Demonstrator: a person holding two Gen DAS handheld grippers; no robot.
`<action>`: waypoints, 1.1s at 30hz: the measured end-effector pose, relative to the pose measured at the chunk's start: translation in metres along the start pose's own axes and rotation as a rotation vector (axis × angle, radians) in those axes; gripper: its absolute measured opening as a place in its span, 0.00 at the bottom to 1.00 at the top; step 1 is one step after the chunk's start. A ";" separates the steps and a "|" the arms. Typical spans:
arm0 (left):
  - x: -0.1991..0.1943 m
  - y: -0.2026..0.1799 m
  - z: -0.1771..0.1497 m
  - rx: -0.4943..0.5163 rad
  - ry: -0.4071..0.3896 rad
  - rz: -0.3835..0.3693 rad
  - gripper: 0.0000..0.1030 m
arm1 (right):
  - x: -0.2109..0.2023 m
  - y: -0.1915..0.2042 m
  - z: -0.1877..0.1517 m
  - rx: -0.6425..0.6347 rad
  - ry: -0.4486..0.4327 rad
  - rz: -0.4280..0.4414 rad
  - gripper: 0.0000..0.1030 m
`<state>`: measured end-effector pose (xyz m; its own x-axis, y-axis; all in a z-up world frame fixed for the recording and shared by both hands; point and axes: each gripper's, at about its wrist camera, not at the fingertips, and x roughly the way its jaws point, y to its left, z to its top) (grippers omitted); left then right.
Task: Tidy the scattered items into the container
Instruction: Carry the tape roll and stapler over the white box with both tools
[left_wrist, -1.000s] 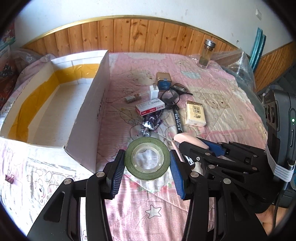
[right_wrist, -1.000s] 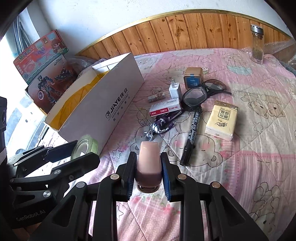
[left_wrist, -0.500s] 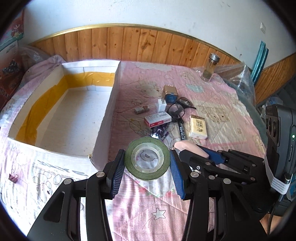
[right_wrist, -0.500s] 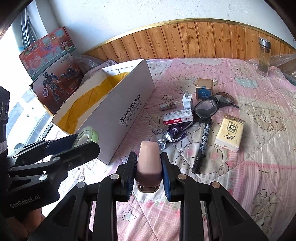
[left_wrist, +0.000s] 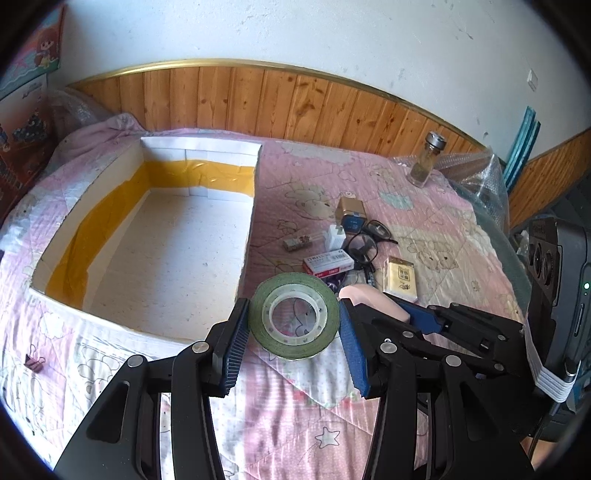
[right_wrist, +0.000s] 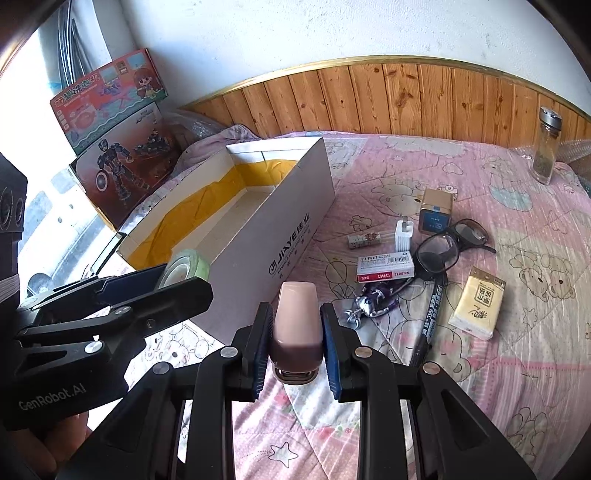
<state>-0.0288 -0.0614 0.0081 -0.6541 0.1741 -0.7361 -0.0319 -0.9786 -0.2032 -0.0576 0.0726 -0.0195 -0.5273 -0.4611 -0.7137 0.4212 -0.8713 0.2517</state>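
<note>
Your left gripper (left_wrist: 293, 325) pinched the tape roll (left_wrist: 294, 316), right gripper (right_wrist: 296, 332) squeezed a pink stapler (right_wrist: 296, 325); its underside stayed hidden.

Background. A pink quilt (right_wrist: 424, 173) printed with cartoon bears covers the bed. Wood panelling (left_wrist: 295, 107) topped by a gold strip lines the white wall (right_wrist: 314, 33). Two toy boxes (right_wrist: 118, 147) stand stacked at the bed's left side. Crumpled clear plastic wrap (left_wrist: 476, 173) lies at the far right corner, blue-green strips (left_wrist: 522, 140) leaning just beyond it.
</note>
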 end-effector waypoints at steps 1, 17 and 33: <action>-0.001 0.001 0.002 -0.003 -0.002 -0.002 0.48 | 0.001 0.002 0.003 -0.002 0.000 -0.001 0.27; -0.006 0.025 0.027 -0.043 -0.020 -0.013 0.48 | 0.009 0.021 0.041 -0.042 -0.016 0.008 0.27; -0.008 0.048 0.043 -0.085 -0.029 -0.013 0.48 | 0.019 0.038 0.068 -0.092 -0.009 0.021 0.27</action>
<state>-0.0580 -0.1141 0.0320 -0.6760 0.1826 -0.7139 0.0231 -0.9631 -0.2681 -0.1021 0.0194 0.0210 -0.5238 -0.4811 -0.7030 0.4979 -0.8425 0.2056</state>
